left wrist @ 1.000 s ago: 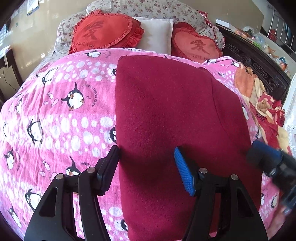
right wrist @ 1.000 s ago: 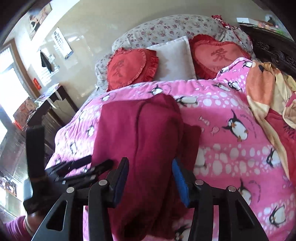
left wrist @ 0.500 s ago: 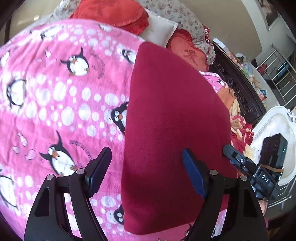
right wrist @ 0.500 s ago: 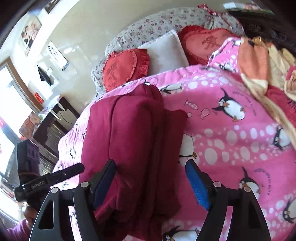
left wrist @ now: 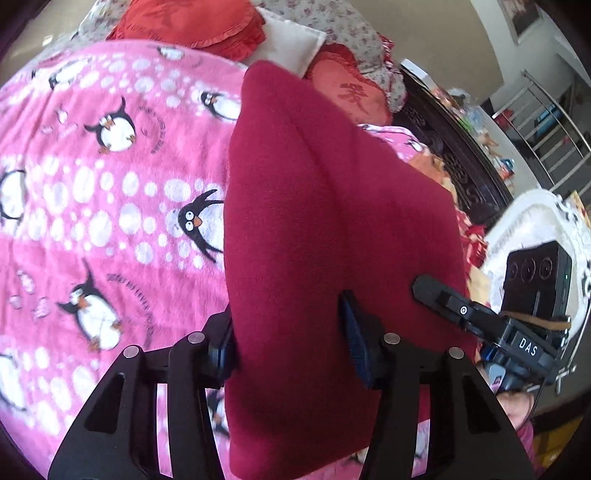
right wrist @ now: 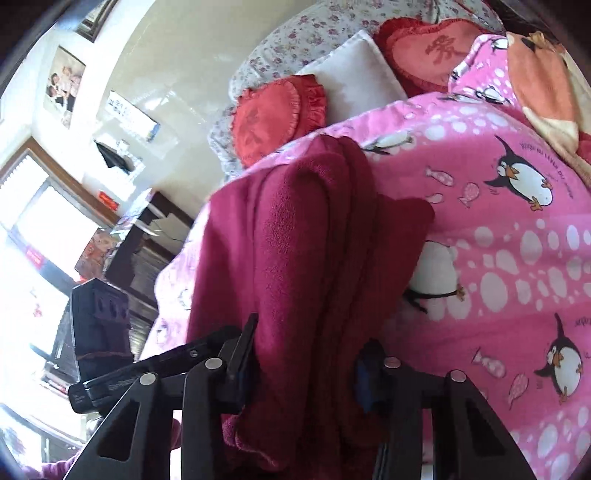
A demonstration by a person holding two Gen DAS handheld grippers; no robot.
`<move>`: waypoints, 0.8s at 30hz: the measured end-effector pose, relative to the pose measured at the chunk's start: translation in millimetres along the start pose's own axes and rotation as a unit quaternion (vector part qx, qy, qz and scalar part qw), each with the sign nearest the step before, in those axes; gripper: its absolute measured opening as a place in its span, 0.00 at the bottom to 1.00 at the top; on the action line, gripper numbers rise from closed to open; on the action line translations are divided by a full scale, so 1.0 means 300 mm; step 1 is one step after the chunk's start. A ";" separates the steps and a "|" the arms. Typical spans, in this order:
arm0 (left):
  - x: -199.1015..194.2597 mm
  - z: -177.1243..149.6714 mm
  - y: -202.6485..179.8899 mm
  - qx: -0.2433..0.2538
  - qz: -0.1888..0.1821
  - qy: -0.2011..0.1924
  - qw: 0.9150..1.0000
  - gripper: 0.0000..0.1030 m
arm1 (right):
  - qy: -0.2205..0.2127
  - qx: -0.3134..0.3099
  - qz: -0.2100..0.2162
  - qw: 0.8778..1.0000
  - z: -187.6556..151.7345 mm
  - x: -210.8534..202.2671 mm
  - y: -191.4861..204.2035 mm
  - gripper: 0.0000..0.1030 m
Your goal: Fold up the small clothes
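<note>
Nearest the left wrist camera, the left gripper (left wrist: 288,343) has just been closing and its fingers now pinch the near edge of the folded dark red garment (left wrist: 332,221), the cloth bunched between the two pads; nearest the right wrist camera, the right gripper (right wrist: 303,362) has likewise just been closing, its fingers clamped on the thick stacked folds of the same garment (right wrist: 314,240) at its other near corner; each gripper shows at the edge of the other's view; the garment lies lengthwise on the pink penguin blanket (left wrist: 92,221) covering the bed, its far end reaching toward the pillows; beyond it sit two red heart-shaped cushions (right wrist: 277,114) with a white pillow (right wrist: 354,74) between them, against a floral pillow (right wrist: 295,33); an orange patterned blanket (right wrist: 539,81) lies at the far right.
</note>
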State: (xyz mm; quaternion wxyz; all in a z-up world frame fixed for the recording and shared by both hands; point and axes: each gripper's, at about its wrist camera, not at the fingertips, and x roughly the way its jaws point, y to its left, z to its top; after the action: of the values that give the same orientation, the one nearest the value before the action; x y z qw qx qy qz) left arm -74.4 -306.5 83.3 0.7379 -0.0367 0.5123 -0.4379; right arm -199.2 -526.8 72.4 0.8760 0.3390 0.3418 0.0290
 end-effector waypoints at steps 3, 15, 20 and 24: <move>-0.128 -0.053 -0.008 0.014 0.008 -0.001 1.000 0.48 | 0.012 -0.023 0.023 0.999 -0.042 -0.050 0.095 0.39; -0.282 -0.413 0.154 -0.024 0.099 0.034 0.994 0.56 | 0.129 -0.095 -0.064 0.985 -0.414 0.020 0.230 0.58; -0.344 -0.391 0.099 0.013 0.155 -0.002 0.988 0.56 | 0.066 -0.214 -0.095 0.970 -0.384 -0.128 0.383 0.58; -0.303 -0.346 0.054 0.028 0.185 -0.005 0.982 0.56 | 0.047 -0.262 -0.062 0.962 -0.383 -0.142 0.472 0.50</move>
State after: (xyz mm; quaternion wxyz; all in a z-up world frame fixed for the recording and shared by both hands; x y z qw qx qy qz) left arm -154.7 -193.2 91.8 0.8096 0.0775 0.4939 -0.3077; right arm -277.1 -364.1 122.2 0.9171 0.0746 0.3836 0.0794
